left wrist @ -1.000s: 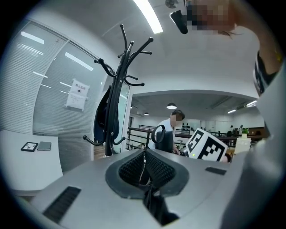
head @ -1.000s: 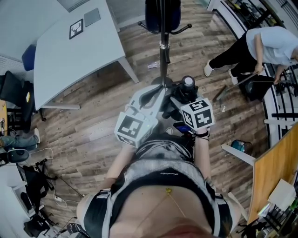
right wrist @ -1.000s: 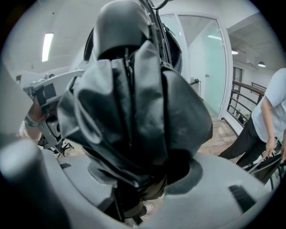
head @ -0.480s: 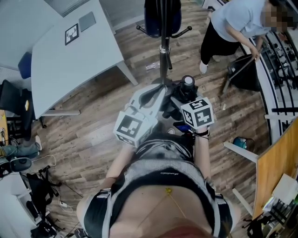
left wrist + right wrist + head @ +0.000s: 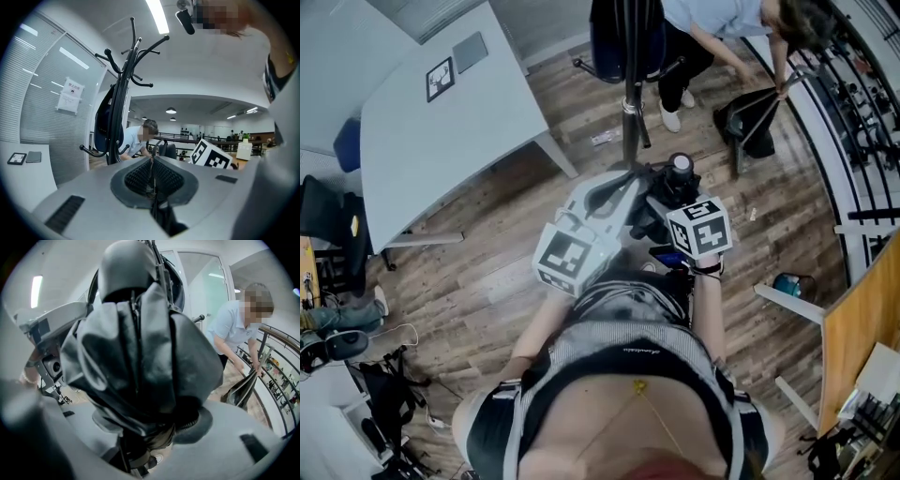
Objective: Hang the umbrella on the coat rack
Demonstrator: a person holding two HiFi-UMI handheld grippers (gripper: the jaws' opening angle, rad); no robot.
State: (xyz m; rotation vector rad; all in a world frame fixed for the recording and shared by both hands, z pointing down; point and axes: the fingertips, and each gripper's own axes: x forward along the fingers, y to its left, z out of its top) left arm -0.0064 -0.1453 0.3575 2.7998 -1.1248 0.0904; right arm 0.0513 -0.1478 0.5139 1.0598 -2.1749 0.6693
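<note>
My right gripper [image 5: 667, 202] is shut on a folded black umbrella [image 5: 673, 178], which stands upright with its round cap on top. In the right gripper view the umbrella [image 5: 140, 348] fills the frame and hides the right gripper's [image 5: 152, 432] pads; an olive strap hangs at its base. My left gripper [image 5: 619, 187] sits just left of the umbrella, pointing at the coat rack [image 5: 628, 94]. In the left gripper view the left gripper [image 5: 151, 161] has its jaws shut, and I see nothing clearly held. The black coat rack [image 5: 123, 93] rises ahead with curved hooks and a dark blue garment [image 5: 105, 126] hanging on it.
A white table [image 5: 441, 122] stands to the left of the rack. A person in a light shirt [image 5: 722, 19] bends over a dustpan just behind and right of it. Railings [image 5: 862, 122] run along the right, with a wooden board [image 5: 862, 328] nearer.
The person in the light shirt has walked from the right side to just behind the coat rack. Both grippers and the umbrella have stayed almost still.
</note>
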